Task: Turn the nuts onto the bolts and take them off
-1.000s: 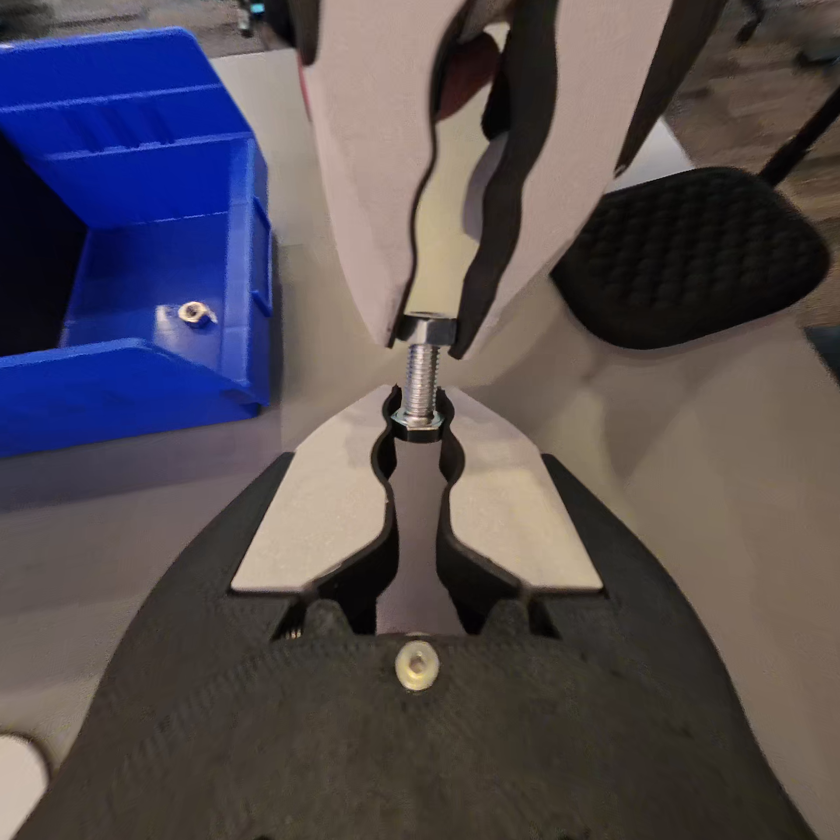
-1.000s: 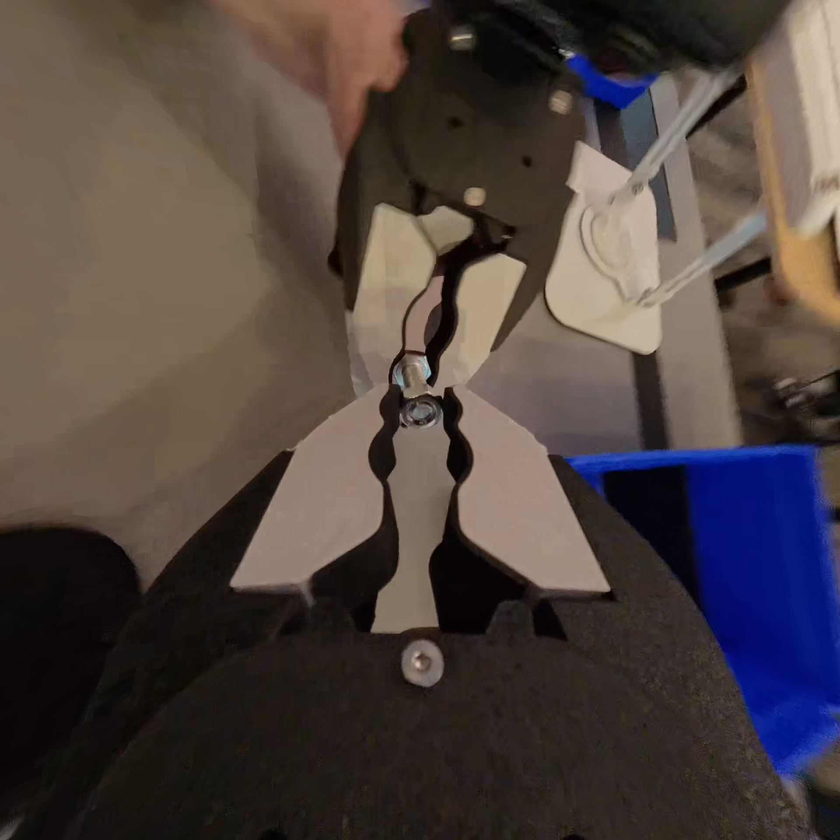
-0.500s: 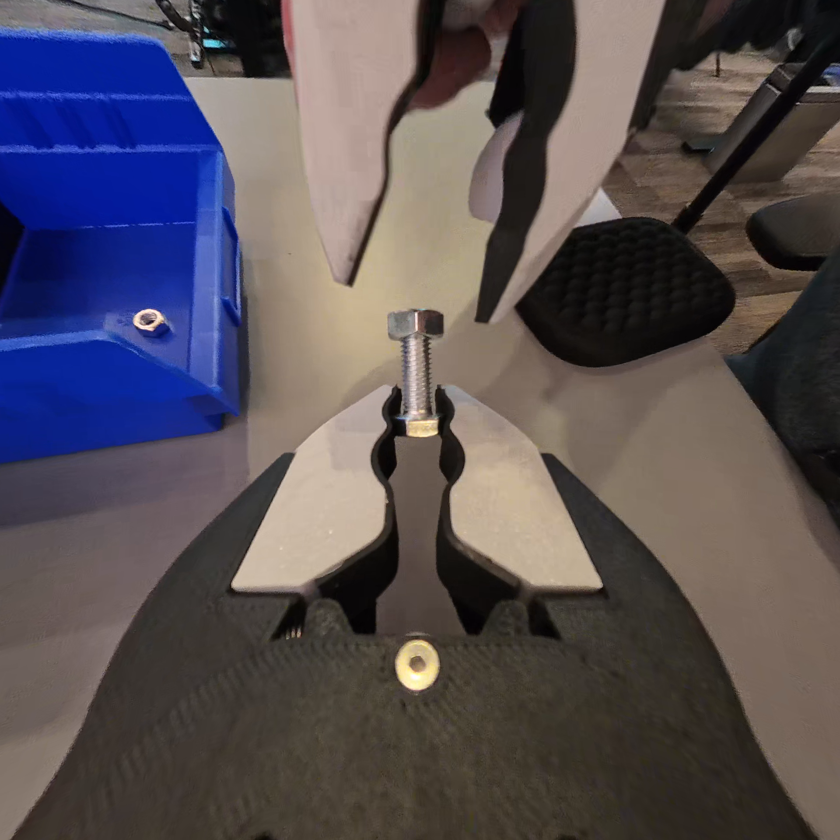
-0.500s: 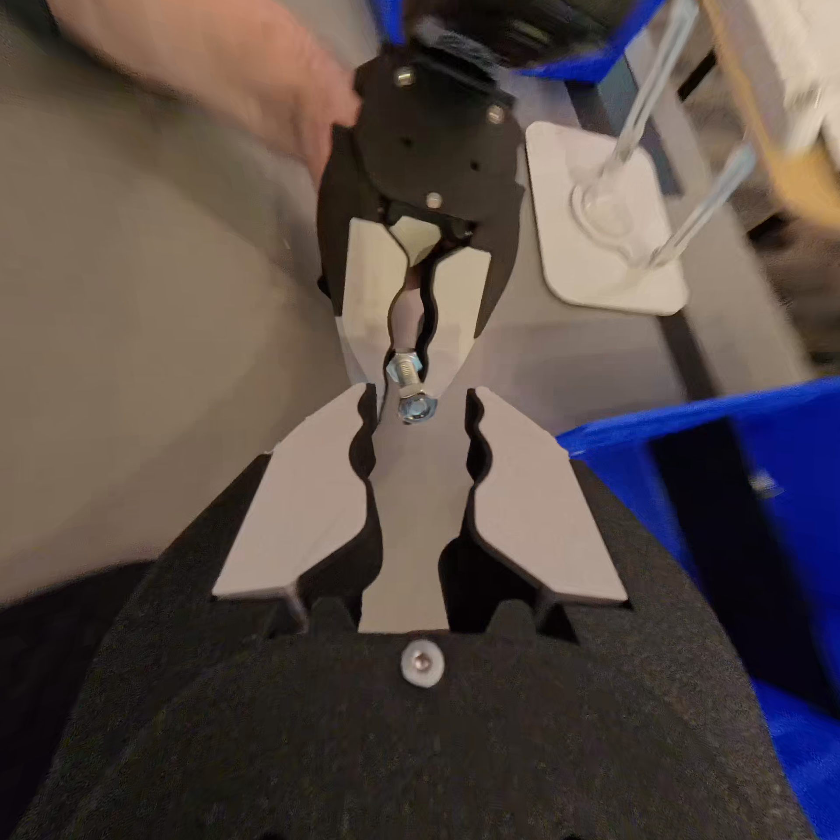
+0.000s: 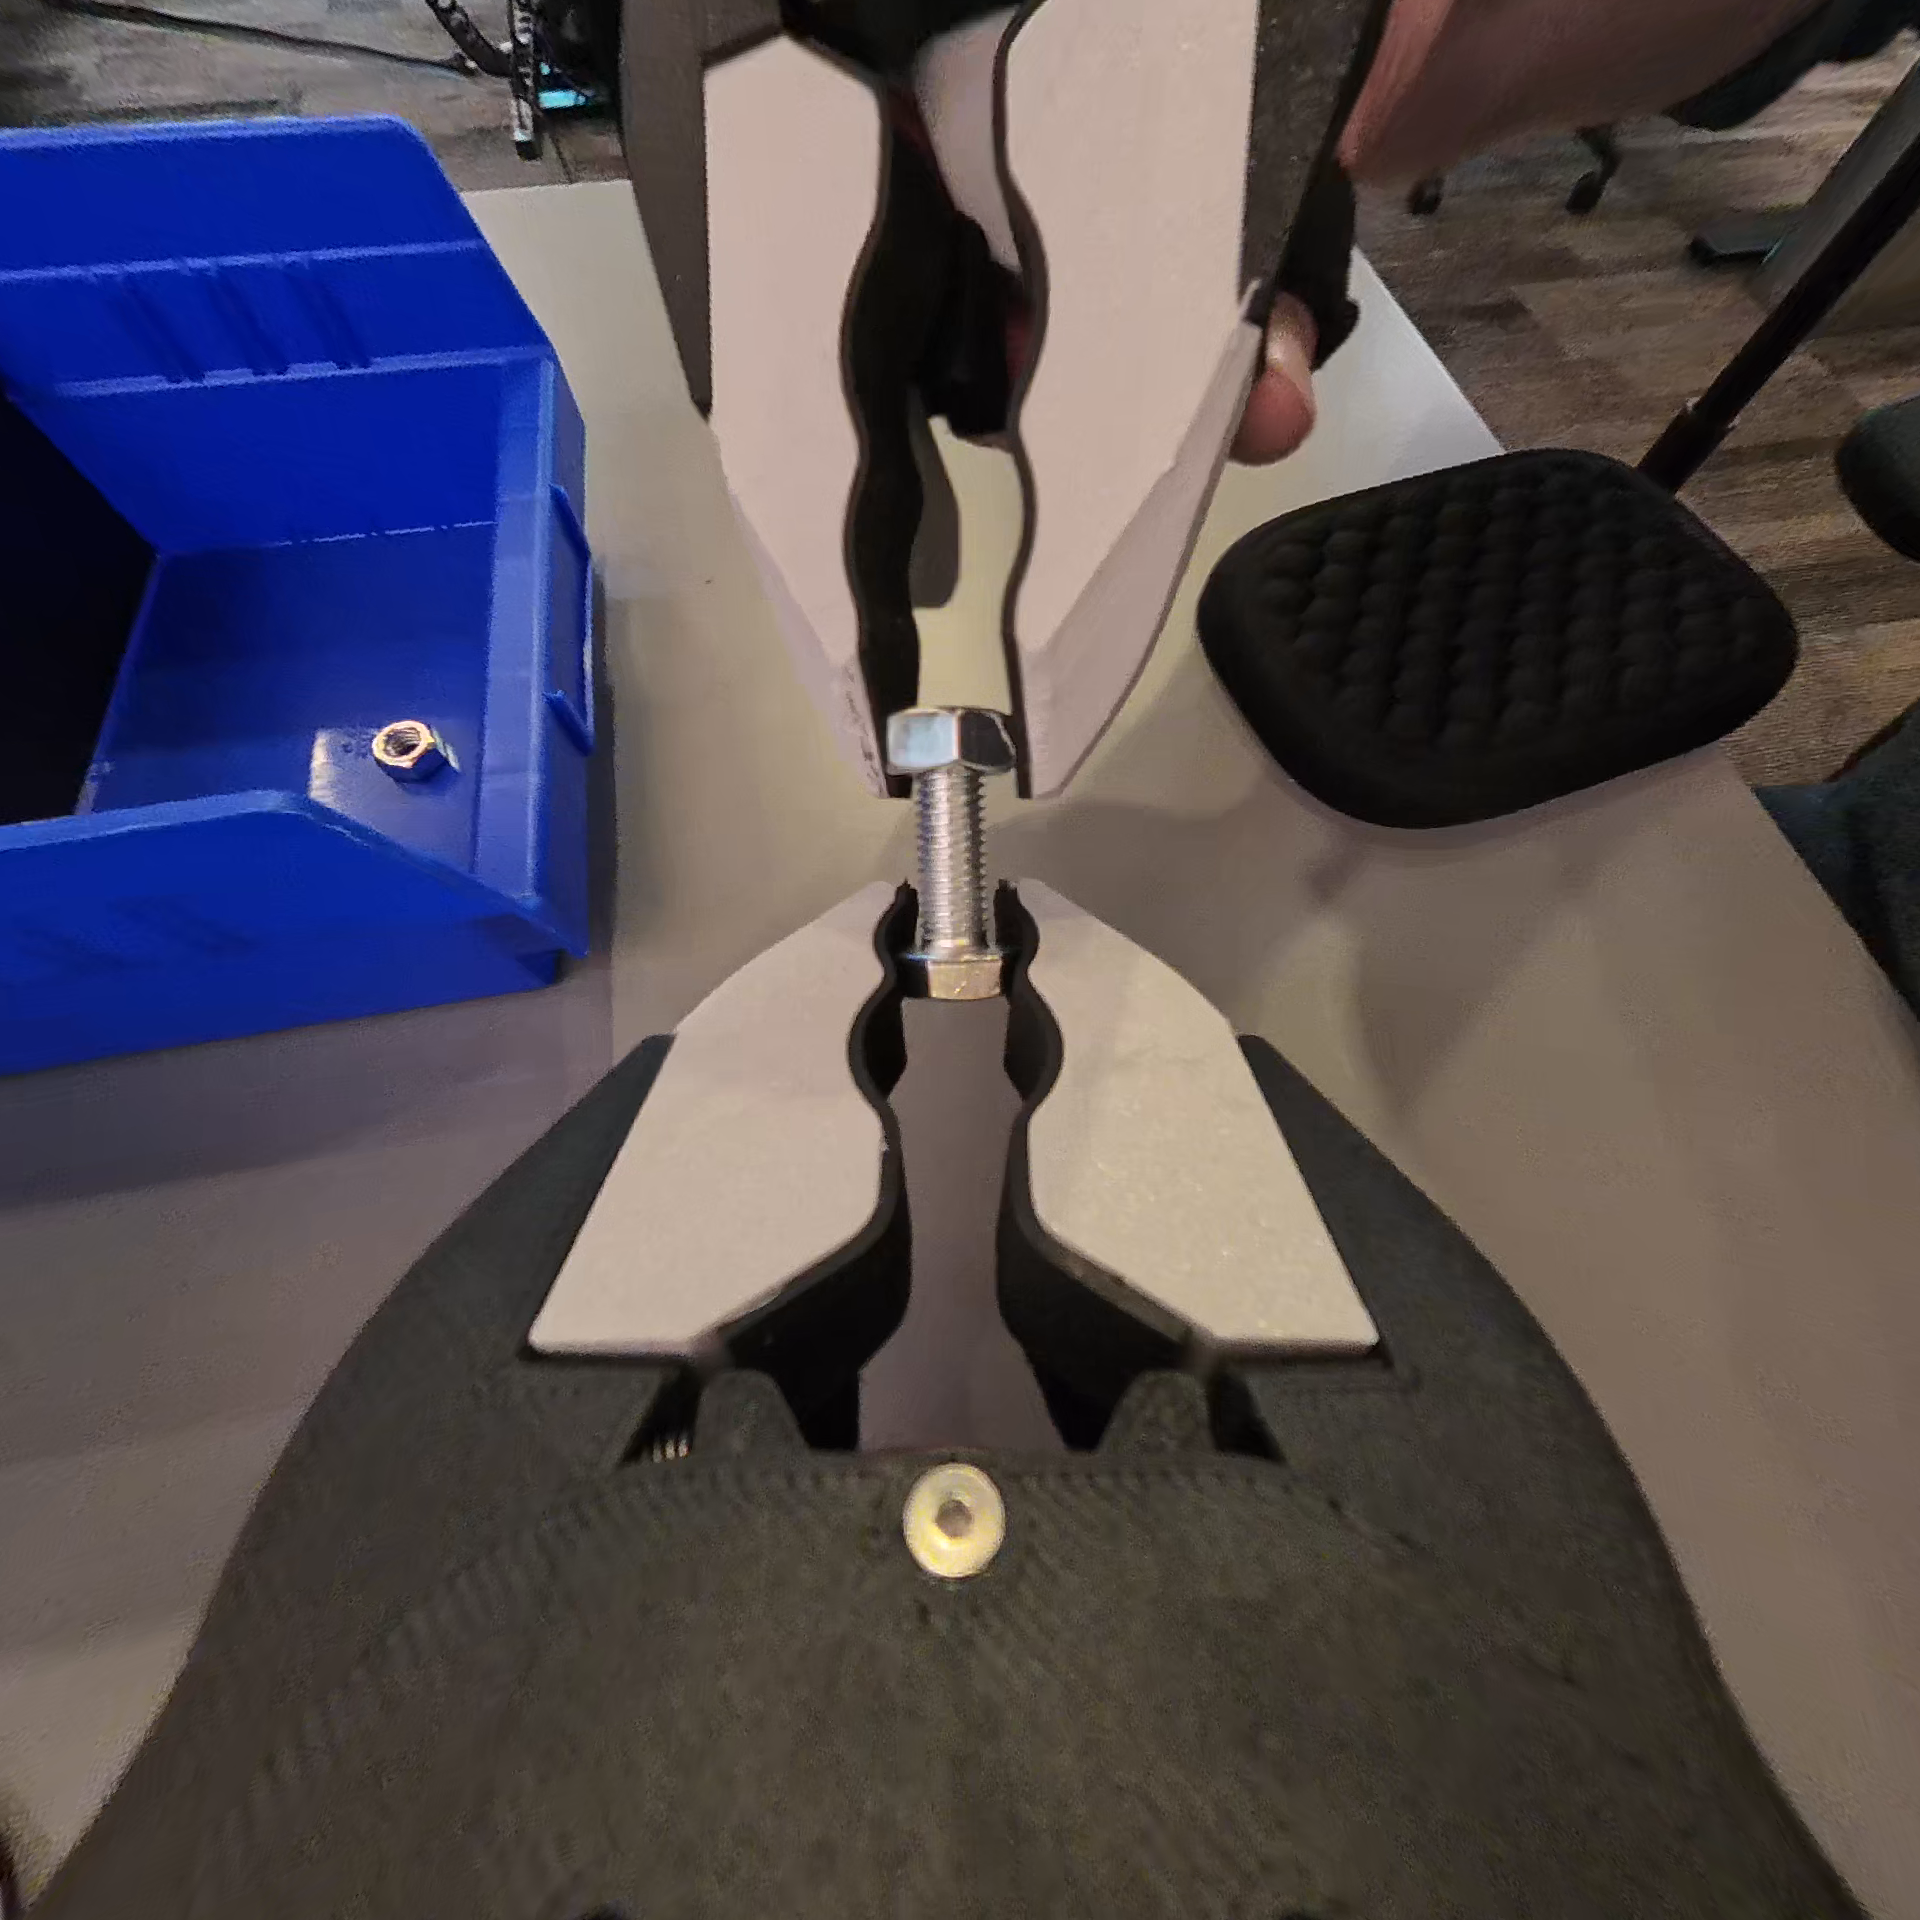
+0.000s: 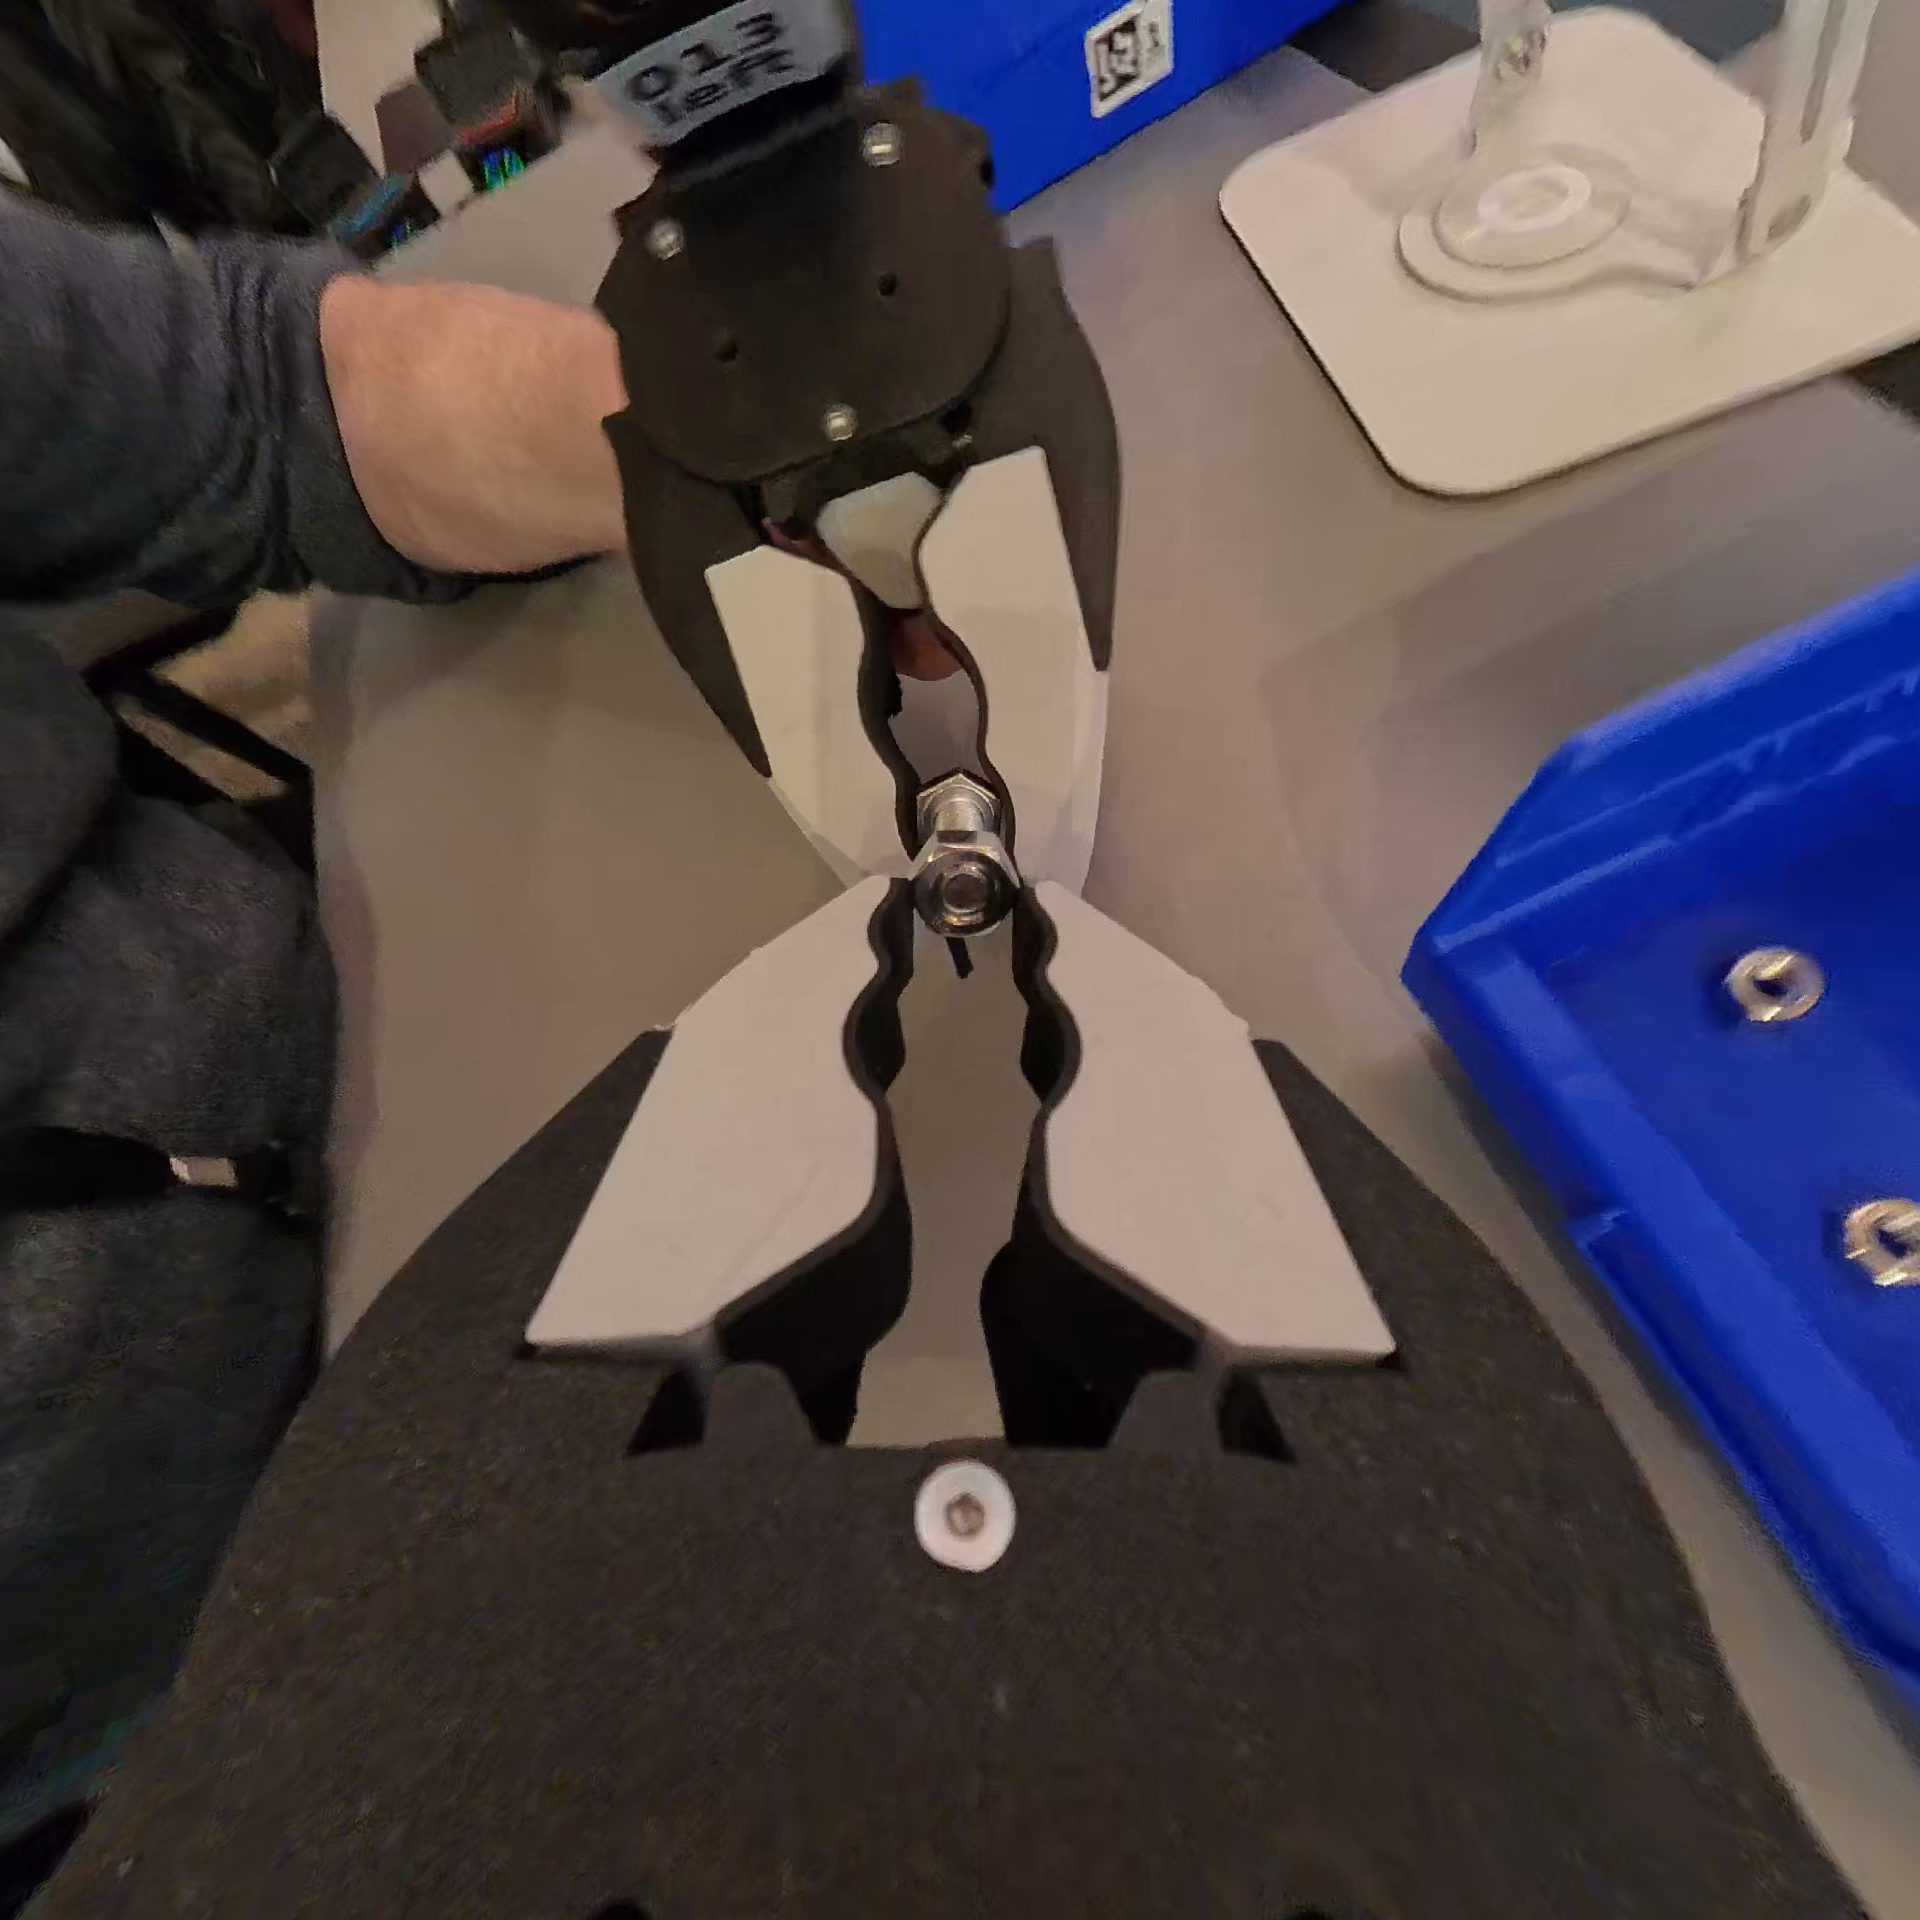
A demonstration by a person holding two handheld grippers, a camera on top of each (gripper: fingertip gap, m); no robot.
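Left hand-held gripper point(image 5: 951, 940) clamps nut point(image 5: 951, 977) at bolt point(image 5: 948, 873) shank end; right hand-held gripper point(image 6: 961, 904) clamps the bolt head, held above grey worktop point(image 5: 1455, 1039). Blue bin point(image 5: 520, 623) holds one loose nut point(image 5: 407, 744); right view's bin point(image 6: 1558, 1091) shows two nuts point(image 6: 1771, 985).

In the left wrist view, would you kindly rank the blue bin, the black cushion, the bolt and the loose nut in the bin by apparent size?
1. blue bin, though cut off at the frame edge
2. black cushion
3. bolt
4. loose nut, lying farther off, so it may look smaller than it is
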